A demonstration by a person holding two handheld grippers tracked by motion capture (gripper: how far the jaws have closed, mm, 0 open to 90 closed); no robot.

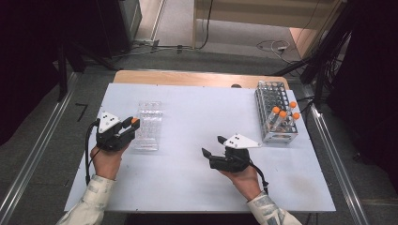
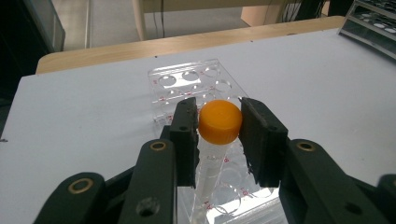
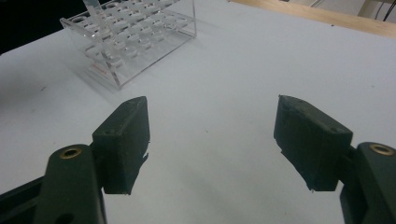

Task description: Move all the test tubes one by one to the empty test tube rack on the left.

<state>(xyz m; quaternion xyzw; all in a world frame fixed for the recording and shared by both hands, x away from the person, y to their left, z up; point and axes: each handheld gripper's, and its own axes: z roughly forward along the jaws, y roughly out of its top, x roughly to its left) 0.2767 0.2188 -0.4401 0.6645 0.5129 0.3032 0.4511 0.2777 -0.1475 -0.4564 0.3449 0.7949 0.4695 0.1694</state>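
An orange-capped clear tube (image 2: 220,122) stands in a hole at the near end of the clear plastic rack (image 2: 187,81). My left gripper (image 2: 219,126) is shut on the tube's cap, one pad against each side. In the high view that gripper (image 1: 133,125) sits at the left edge of the clear rack (image 1: 148,126), with the orange cap (image 1: 134,121) at its tip. My right gripper (image 1: 211,146) rests low over the white table near the middle. It is open, jaws wide apart, with nothing between them (image 3: 212,140). It points toward the clear rack (image 3: 130,37).
A metal wire rack (image 1: 274,112) stands at the back right of the white board (image 1: 187,178) and holds three orange-capped tubes (image 1: 283,114). Its corner shows in the left gripper view (image 2: 373,23). A wooden table edge (image 1: 187,77) runs along the back.
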